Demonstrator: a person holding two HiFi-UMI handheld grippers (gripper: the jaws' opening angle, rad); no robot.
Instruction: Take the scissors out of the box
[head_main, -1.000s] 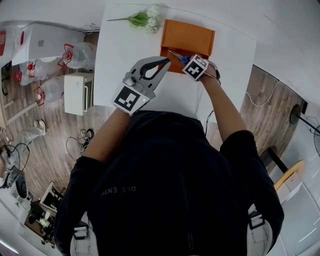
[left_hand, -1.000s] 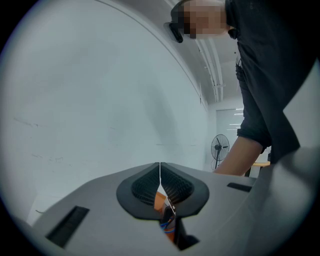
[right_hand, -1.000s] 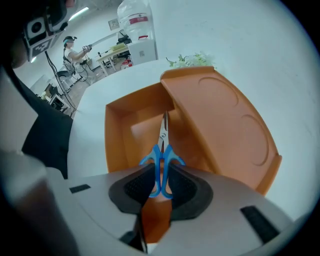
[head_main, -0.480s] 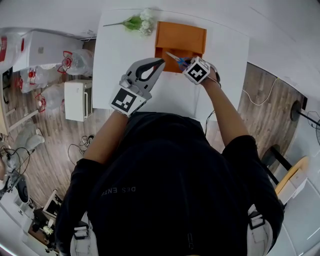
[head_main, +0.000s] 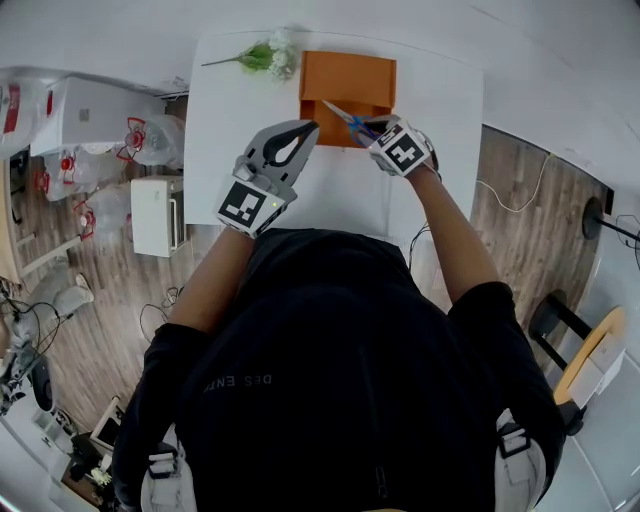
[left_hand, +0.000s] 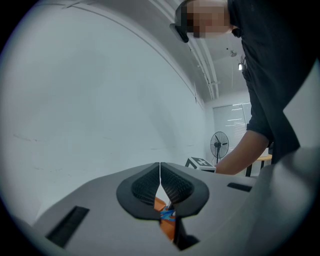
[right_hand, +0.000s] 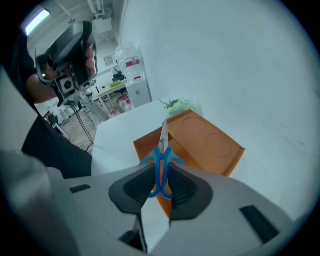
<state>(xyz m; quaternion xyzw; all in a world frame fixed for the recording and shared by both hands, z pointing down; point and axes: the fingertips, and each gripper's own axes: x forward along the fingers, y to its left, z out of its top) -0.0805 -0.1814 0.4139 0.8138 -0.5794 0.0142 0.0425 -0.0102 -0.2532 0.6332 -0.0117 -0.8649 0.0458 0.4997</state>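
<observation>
White worktop (head_main: 440, 110) filled the far-mid part of the head view, w/ wood floor to its left & right. Orange box (head_main: 350, 75) sat at the worktop's far edge, approx. mid. In the right gripper view the box (right_hand: 210, 140) showed a flat orange face w/ two round pressed marks.

Your left tongs (head_main: 312, 126) hung over the worktop, near & left of the box and apart from it. Tips were clenched together w/ nothing btwn them (left_hand: 160, 167).

Your right tongs (head_main: 372, 127) were at the box's near edge, right of the left tongs, pointing steeply down. They were grasping the scissors, pads pressed on both handles (right_hand: 159, 187).

Green-&-white flower sprig (head_main: 262, 55) lay on the worktop just left of the box's far-left corner.

Scissors (head_main: 345, 117) had blue handles & closed blades. Handles sat btwn the right tongs' pads (right_hand: 161, 155). Blades pointed far-left over the box's near part, carried by the tongs alone.
</observation>
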